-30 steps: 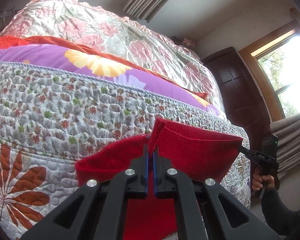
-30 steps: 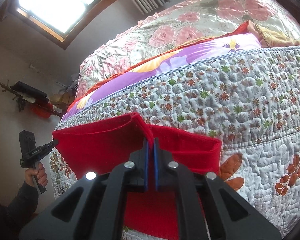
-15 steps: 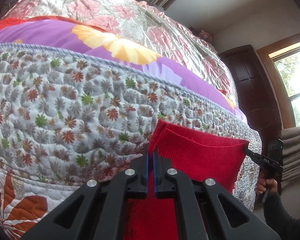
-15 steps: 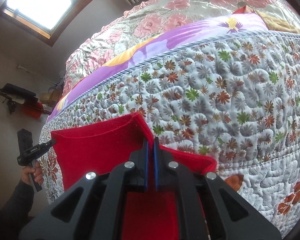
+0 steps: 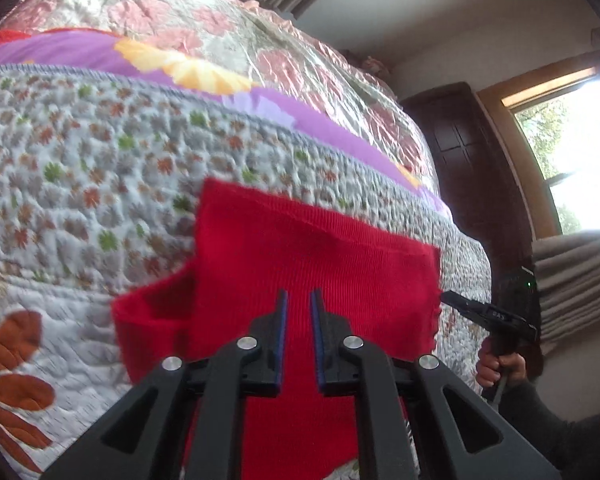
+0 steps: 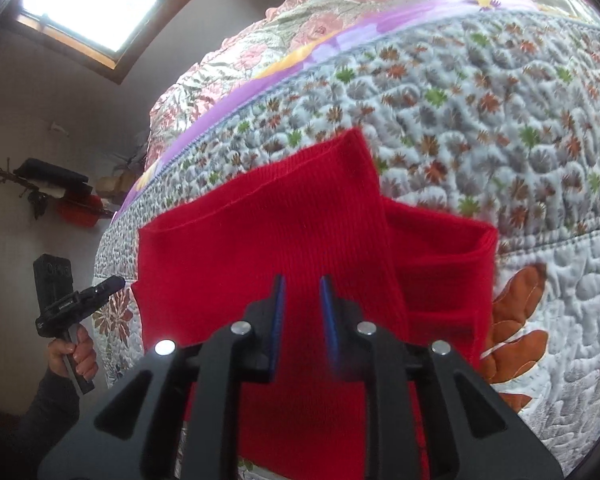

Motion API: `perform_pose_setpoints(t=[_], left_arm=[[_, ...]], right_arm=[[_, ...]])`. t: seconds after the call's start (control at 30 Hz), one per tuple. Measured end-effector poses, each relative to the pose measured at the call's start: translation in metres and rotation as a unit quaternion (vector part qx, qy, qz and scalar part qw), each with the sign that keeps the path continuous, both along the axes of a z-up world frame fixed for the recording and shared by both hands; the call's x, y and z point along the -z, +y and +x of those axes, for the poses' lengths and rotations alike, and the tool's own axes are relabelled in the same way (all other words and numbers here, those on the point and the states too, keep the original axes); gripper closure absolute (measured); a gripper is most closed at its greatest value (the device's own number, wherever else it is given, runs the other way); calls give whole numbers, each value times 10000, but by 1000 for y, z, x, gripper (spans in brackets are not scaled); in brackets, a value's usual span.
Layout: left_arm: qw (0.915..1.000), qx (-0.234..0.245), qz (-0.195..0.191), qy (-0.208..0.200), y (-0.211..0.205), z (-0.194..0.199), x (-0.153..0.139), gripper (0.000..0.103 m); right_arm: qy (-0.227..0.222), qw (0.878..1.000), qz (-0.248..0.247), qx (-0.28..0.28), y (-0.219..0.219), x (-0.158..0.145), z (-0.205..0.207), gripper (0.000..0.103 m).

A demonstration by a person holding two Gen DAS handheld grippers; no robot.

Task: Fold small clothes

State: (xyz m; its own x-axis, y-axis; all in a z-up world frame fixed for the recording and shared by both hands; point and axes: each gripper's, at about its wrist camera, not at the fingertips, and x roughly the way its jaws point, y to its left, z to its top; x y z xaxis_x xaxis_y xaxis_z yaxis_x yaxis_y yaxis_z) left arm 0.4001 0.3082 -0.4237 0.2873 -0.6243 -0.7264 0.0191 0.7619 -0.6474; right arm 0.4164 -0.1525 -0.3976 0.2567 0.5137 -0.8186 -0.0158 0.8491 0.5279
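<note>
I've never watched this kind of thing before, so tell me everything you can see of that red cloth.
The red cloth is a small ribbed knit, bright and plain. It lies on the quilt, folded over on itself: a flat upper layer with a straight hemmed edge, and further layers showing open at one side. Both grippers, left and right, are open just in front of it, gripping nothing.

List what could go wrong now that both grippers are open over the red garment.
1. The red garment has a loose flap sticking out at its left side; the fold may spring open.
2. It lies near the edge of the quilted bed cover and could slide off.
3. The left gripper or right gripper may snag the cloth when withdrawn.
</note>
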Motion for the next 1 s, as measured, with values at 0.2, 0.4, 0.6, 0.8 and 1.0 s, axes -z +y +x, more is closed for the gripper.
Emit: perform_pose_setpoints(t=[0.2, 0.4, 0.6, 0.8, 1.0], left_arm=[[9993, -6, 85, 374, -4, -2, 41, 94], [9994, 220, -256, 103, 0, -47, -5, 89], [9954, 447, -279, 801, -8, -127, 17, 89], [9913, 257, -151, 1279, 1, -149, 64, 90], [9915, -288, -685, 1072, 42, -154, 25, 48]], right_arm=[[262, 9995, -37, 154, -11, 31, 10, 92], [89, 9999, -33, -115, -11, -7, -44, 81], [658, 9978, -45, -18, -21, 14, -129, 81], [1007, 9946, -223, 137, -32, 54, -148, 92], [574, 9967, -497, 289, -28, -2, -170, 68]])
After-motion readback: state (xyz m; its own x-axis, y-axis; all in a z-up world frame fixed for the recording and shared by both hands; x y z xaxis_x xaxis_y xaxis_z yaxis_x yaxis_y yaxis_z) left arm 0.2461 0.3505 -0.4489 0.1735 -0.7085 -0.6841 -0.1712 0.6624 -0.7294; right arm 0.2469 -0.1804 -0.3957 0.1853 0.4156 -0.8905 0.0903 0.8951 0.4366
